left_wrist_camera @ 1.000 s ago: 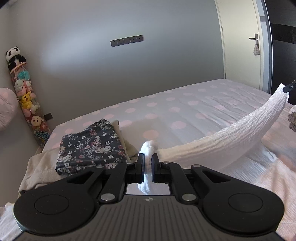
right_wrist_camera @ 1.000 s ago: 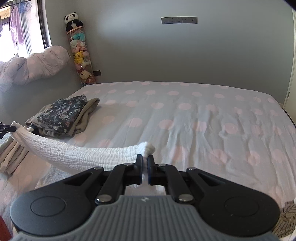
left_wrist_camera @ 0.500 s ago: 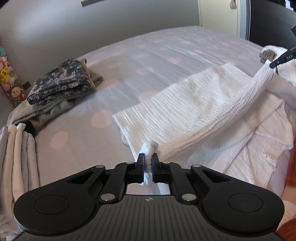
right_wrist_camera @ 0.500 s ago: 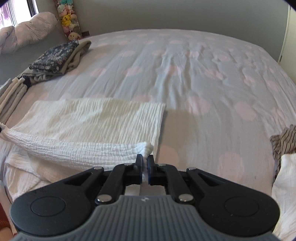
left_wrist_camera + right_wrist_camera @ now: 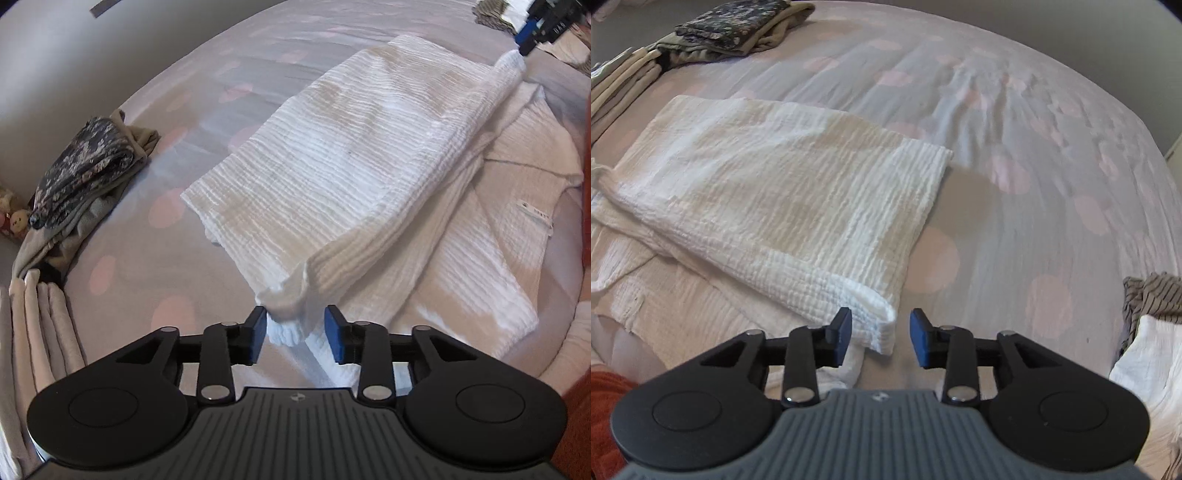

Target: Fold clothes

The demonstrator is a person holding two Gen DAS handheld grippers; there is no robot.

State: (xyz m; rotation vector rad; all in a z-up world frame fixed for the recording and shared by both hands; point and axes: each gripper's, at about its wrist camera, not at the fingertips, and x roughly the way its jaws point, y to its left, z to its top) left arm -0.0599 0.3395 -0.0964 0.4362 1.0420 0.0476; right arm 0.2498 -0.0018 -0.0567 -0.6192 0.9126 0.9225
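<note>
A white crinkled garment (image 5: 351, 177) lies folded over itself on the polka-dot bed sheet (image 5: 155, 206). Its near left corner sits between the blue pads of my left gripper (image 5: 296, 334), whose jaws are opening and stand clear of the cloth. In the right wrist view the same garment (image 5: 783, 192) spreads to the left, and its near right corner lies between the parted pads of my right gripper (image 5: 881, 332), whose jaws are opening too. The right gripper (image 5: 532, 31) also shows at the top right of the left wrist view, beside the garment's far corner.
A pile of folded clothes, floral piece on top (image 5: 81, 162), sits at the far left of the bed, with pale folded pieces (image 5: 40, 325) nearer. Striped and white clothes (image 5: 1148, 317) lie at the right. An orange-red surface (image 5: 605, 398) shows at the near left edge.
Both grippers came down to the bed with the garment's edge and laid it over the lower half. Both then went from shut on the corners to open, and the cloth dropped free.
</note>
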